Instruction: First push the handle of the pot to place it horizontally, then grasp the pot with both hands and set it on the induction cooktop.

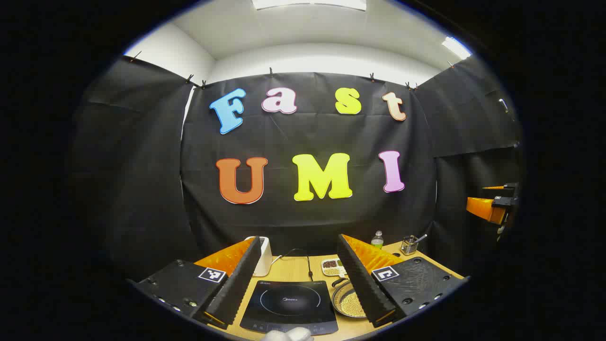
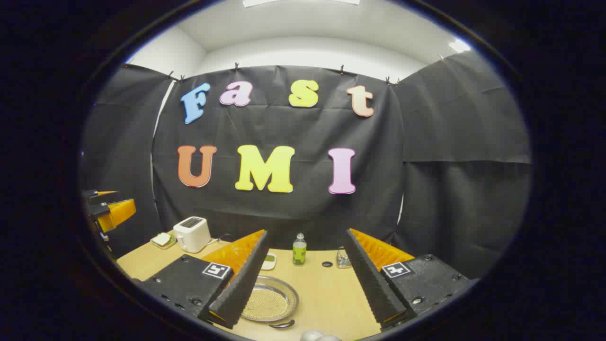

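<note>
The pot (image 1: 346, 302), a shallow silver pan with a grainy inside, sits on the wooden table just right of the black induction cooktop (image 1: 289, 303); my left gripper's right finger hides part of it. In the right gripper view the pot (image 2: 273, 299) lies low between the fingers, with a dark handle (image 2: 282, 324) at its near rim. My left gripper (image 1: 299, 237) is held open above the cooktop, nothing between its fingers. The right gripper (image 2: 307, 232) is also open and empty, raised over the table. Each gripper shows at the edge of the other's view: right (image 1: 487, 201), left (image 2: 111, 203).
At the back of the table stand a white toaster (image 2: 192, 233), a plate of food (image 2: 162, 240), a green bottle (image 2: 299, 250), a small metal holder (image 2: 343, 259) and a tray of beans (image 1: 331, 266). A cable (image 1: 308, 265) runs from the cooktop. Black cloth walls surround the table.
</note>
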{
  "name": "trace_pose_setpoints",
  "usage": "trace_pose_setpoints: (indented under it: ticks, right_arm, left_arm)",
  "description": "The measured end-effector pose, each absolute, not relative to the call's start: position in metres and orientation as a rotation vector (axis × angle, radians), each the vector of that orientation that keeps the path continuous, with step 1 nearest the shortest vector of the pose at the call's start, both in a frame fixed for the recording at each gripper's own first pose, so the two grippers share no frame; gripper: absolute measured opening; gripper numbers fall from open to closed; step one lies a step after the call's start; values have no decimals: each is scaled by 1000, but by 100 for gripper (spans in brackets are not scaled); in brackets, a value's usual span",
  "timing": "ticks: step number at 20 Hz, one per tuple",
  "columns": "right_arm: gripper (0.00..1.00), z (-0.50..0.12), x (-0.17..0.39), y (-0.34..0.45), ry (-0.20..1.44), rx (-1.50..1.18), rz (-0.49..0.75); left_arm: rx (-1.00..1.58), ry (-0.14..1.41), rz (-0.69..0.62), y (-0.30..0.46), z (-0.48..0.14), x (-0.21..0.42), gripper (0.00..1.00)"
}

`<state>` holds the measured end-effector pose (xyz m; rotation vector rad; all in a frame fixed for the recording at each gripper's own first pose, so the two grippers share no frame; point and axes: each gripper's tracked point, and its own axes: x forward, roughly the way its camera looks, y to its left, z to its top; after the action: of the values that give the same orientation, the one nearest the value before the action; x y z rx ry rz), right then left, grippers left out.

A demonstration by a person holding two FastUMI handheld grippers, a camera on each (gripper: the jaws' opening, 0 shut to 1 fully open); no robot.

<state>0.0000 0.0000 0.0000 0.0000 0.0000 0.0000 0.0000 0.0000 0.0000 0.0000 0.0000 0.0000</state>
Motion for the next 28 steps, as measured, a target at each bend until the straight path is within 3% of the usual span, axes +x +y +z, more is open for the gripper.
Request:
trace_pose_setpoints:
  ticks: [4, 9, 10, 13, 16, 18, 20, 28]
  right_arm:
    - [100, 0, -1, 0, -1, 11, 5]
    - [96, 0, -1, -3, -1, 30, 2]
    - [100, 0, -2, -2, -1, 36, 3]
    - [96, 0, -3, 1, 3, 54, 17]
    - [66, -7, -4, 10, 39, 77, 64]
    - [24, -9, -3, 10, 47, 111, 76]
    - [0, -22, -6, 23, 99, 126, 132]
    - [4, -142, -2, 40, 301, 24, 201]
  left_arm:
    - [-7, 0, -5, -1, 0, -1, 96]
    - [-2, 5, -7, -2, -2, -3, 96]
    - [-4, 5, -8, -3, -2, -5, 96]
    - [-2, 4, -14, -3, -2, -5, 96]
    - [11, 12, -12, -3, -5, -8, 96]
    - [16, 11, -10, -3, -4, -8, 96]
    - [7, 5, -13, -4, -4, -10, 96]
    - [-22, 15, -5, -3, -10, -14, 96]
